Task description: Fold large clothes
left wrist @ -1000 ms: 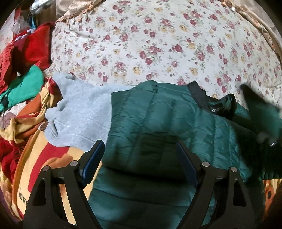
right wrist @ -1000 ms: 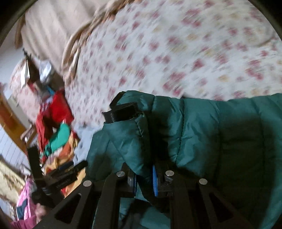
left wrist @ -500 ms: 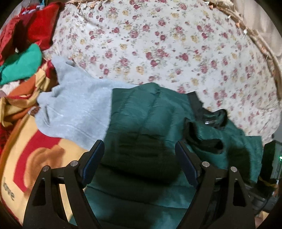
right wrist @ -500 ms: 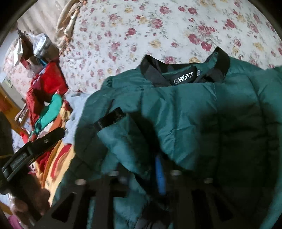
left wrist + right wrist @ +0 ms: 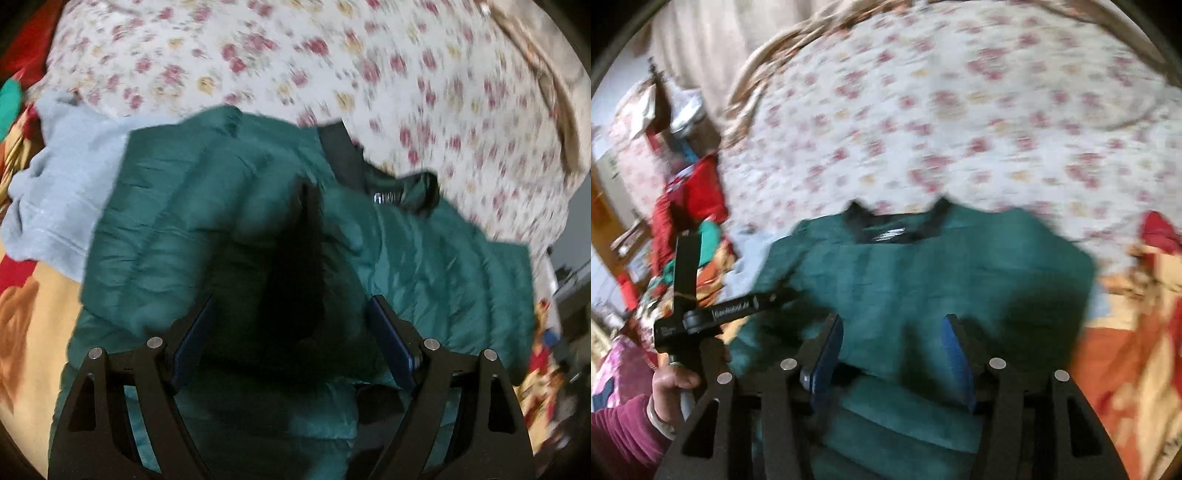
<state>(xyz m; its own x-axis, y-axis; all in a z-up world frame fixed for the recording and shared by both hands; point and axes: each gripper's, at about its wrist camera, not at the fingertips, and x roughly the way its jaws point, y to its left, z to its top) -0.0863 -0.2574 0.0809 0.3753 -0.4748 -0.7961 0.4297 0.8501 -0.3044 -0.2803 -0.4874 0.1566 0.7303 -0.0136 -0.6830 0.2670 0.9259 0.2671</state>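
Observation:
A dark green quilted jacket (image 5: 229,206) with a black collar (image 5: 341,155) lies on the bed, one sleeve folded across its body. It also shows in the right wrist view (image 5: 923,280), collar (image 5: 897,229) at the far side. My left gripper (image 5: 291,332) is open above the jacket's middle, blue pads apart, holding nothing. My right gripper (image 5: 892,350) is open just over the jacket's near part, empty. The left gripper tool and the hand holding it (image 5: 713,314) show at the left of the right wrist view. Both views are blurred.
A floral sheet (image 5: 332,66) covers the bed beyond the jacket. A light grey sweatshirt (image 5: 62,192) lies left of the jacket. A pile of red and green clothes (image 5: 690,206) sits at the far left. A yellow-orange patterned blanket (image 5: 1137,332) lies underneath.
My right gripper was shut on the jacket's sleeve, carried it across the body, then let go and opened. My left gripper stayed open and shifted right over the jacket.

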